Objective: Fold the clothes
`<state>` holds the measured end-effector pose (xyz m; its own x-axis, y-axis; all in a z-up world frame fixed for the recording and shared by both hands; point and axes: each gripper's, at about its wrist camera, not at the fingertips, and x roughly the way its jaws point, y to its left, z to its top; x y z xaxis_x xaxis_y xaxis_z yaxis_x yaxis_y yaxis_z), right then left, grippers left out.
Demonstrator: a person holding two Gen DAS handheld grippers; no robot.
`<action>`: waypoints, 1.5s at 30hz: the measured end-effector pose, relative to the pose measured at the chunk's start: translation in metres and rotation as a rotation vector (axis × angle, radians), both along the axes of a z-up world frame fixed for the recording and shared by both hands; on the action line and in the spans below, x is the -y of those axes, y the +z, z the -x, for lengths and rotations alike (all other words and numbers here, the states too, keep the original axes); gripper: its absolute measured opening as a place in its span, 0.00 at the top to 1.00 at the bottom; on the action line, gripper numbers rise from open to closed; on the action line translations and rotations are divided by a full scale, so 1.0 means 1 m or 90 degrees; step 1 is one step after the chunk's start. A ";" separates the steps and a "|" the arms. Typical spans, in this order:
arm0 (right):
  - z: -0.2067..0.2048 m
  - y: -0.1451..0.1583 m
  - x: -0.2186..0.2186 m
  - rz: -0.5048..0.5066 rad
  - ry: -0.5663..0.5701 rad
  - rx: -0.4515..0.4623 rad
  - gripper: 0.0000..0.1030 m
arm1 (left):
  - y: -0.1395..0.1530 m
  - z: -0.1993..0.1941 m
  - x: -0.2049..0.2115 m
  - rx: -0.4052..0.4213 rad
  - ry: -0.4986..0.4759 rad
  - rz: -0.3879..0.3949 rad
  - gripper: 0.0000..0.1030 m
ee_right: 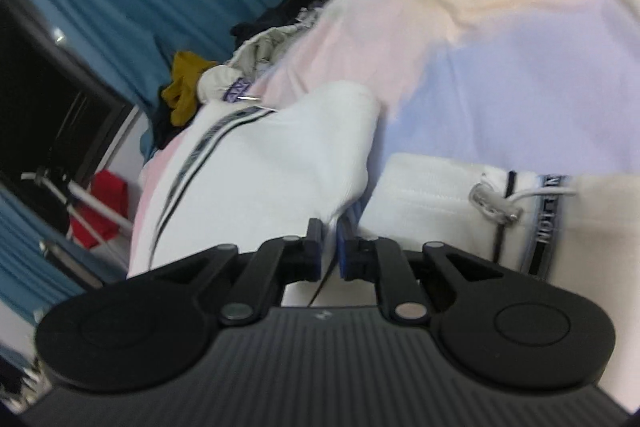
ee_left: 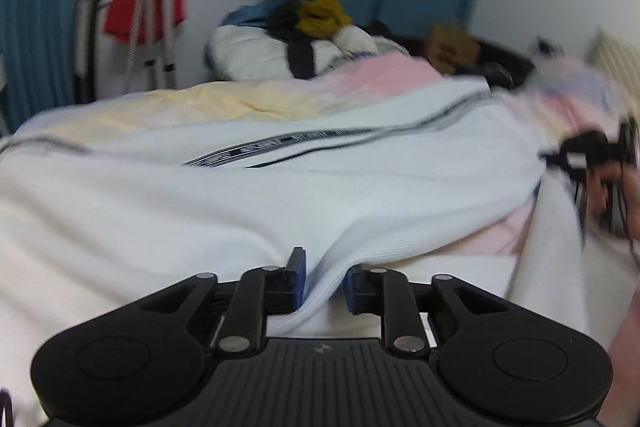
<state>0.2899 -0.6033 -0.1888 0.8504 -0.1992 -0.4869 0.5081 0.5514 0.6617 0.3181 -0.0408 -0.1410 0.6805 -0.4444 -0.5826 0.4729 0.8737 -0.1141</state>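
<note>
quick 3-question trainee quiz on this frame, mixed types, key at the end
1. True or false: the left gripper is pinching a fold of the white garment.
2. What is the right gripper shut on? A) mustard cloth B) white garment C) red cloth
3. Fill in: the garment lies on a pastel ____.

Key: 1 true; 2 B; 3 bedspread. The mustard cloth sits in the far pile and the red cloth hangs on a rack, both ungripped.

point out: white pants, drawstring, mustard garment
white pants (ee_left: pixel 280 195): left wrist view, ribbed fabric below the side stripe.
drawstring (ee_right: pixel 490 205): right wrist view, knotted grey cord at the waistband.
mustard garment (ee_left: pixel 322 15): left wrist view, crumpled middle.
</note>
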 end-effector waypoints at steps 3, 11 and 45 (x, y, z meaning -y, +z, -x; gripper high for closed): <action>0.018 0.018 -0.011 0.015 0.004 -0.004 0.87 | 0.017 0.029 -0.032 -0.014 0.057 0.055 0.66; 0.087 0.057 -0.042 0.025 0.004 -0.018 0.59 | 0.045 0.115 -0.163 -0.054 0.339 0.175 0.48; 0.178 0.016 -0.050 -0.169 -0.185 -0.130 0.84 | -0.021 0.090 -0.306 -0.149 0.663 0.529 0.82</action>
<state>0.1119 -0.5535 -0.1730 0.6583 -0.2611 -0.7061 0.7522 0.1906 0.6308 0.2276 0.2650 -0.1618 0.8370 -0.0609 -0.5438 -0.4647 0.4456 -0.7652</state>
